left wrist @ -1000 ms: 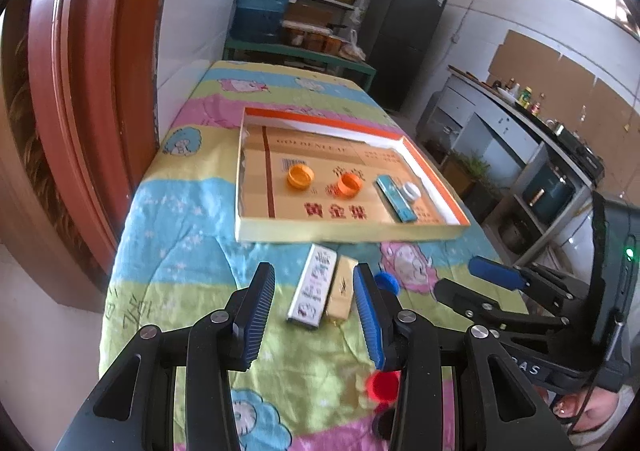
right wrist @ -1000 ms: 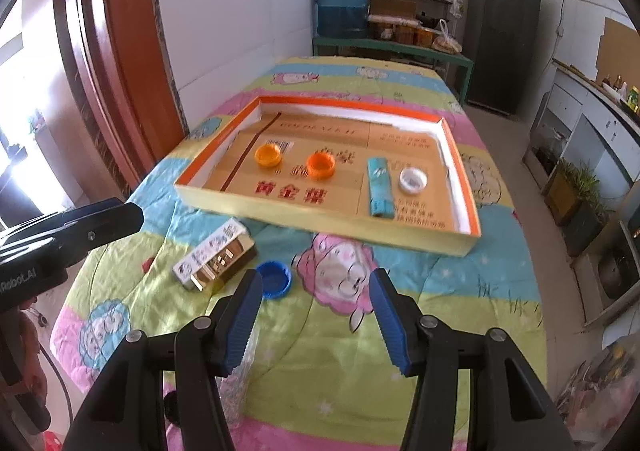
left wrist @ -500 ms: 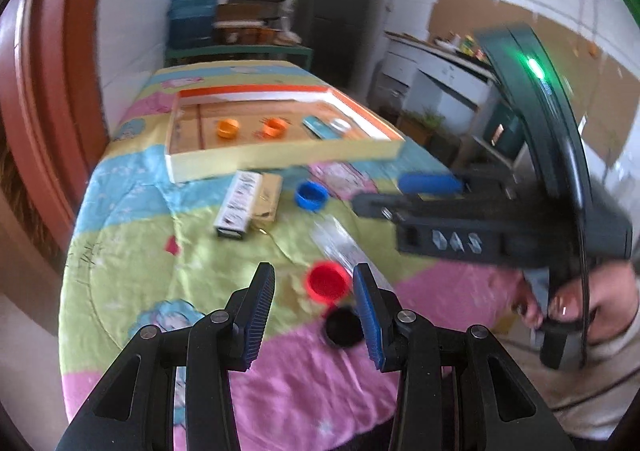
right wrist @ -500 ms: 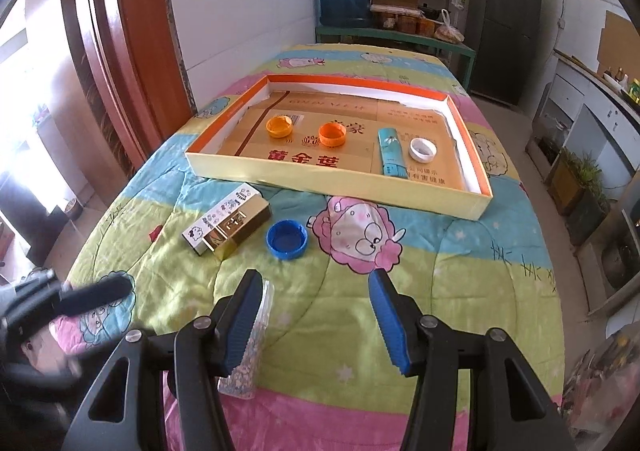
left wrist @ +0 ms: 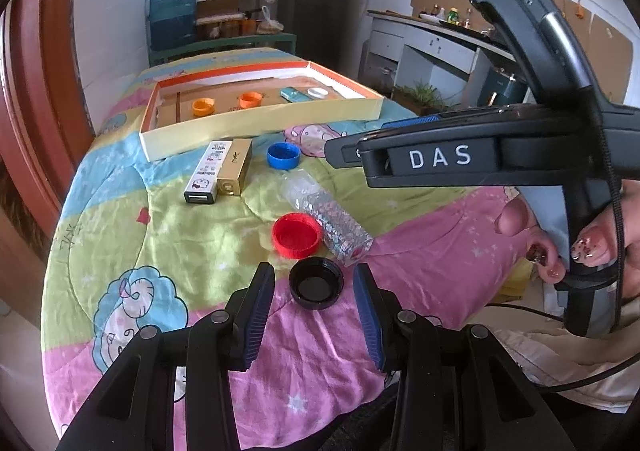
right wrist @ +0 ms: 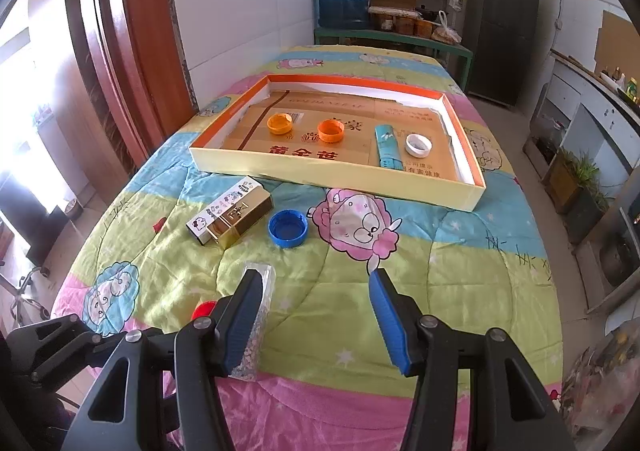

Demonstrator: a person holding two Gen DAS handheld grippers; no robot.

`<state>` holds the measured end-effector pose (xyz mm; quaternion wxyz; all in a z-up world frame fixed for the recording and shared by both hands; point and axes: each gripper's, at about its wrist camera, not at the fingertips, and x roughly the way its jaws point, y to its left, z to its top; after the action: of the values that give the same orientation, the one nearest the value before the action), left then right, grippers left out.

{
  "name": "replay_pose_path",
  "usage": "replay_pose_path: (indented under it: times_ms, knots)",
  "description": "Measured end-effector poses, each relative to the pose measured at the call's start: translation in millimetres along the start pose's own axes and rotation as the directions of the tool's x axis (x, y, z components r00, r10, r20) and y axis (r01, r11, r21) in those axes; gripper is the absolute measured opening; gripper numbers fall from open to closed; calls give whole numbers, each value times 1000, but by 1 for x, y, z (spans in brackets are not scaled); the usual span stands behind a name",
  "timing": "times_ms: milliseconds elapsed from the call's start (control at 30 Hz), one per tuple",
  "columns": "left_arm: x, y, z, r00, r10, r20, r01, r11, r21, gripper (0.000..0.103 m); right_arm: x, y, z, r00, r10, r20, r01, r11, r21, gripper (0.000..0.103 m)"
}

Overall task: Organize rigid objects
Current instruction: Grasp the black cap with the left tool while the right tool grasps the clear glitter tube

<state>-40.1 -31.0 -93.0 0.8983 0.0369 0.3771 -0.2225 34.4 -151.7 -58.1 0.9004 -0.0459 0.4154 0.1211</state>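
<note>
In the left wrist view a black cap (left wrist: 316, 283) lies open side up on the quilt, between the fingertips of my left gripper (left wrist: 312, 274). The gripper is open and its pads stand apart from the cap. Just beyond are a red cap (left wrist: 297, 235) and a clear glitter box (left wrist: 328, 211). My right gripper (right wrist: 316, 278) hovers open over bare quilt with nothing between its fingers; the glitter box (right wrist: 262, 291) lies by its left finger. Farther off are a blue cap (right wrist: 288, 228), a white patterned box (right wrist: 218, 211) and a gold box (right wrist: 242, 221).
A shallow yellow and orange box (right wrist: 336, 176) at the back holds two orange caps (right wrist: 280, 123), a teal box (right wrist: 387, 147) and a white cap (right wrist: 418, 144). A wooden door frame (right wrist: 132, 31) stands at the left. A hand (left wrist: 592, 239) holds the right gripper's handle.
My left gripper has swung down toward the table's near edge and rolled. The boxes lay ahead of it, then the red cap; now the black cap lies between its fingertips. The right gripper barely moved.
</note>
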Motion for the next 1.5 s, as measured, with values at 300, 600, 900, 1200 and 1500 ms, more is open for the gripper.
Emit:
replay_pose_path:
  times_ms: [300, 600, 900, 1200, 1500]
  knots:
    - [12, -3, -4, 1000, 15, -12, -15, 1000, 10, 42, 2, 4, -2, 1000, 16, -13, -16, 1000, -7, 55]
    - [12, 2, -8, 1000, 26, 9, -26, 1000, -11, 30, 17, 20, -9, 998, 37, -54, -38, 999, -19, 55]
    - [10, 5, -10, 1000, 22, 19, -21, 999, -24, 30, 31, 26, -5, 996, 54, -78, -54, 999, 1, 35]
    - [8, 16, -10, 999, 23, 29, -21, 998, -64, 30, 35, 28, -5, 991, 91, -94, -91, 996, 12, 23]
    - [6, 20, -6, 999, 22, 42, -19, 997, -77, 31, 21, 10, 2, 996, 75, -50, -72, 996, 53, 21]
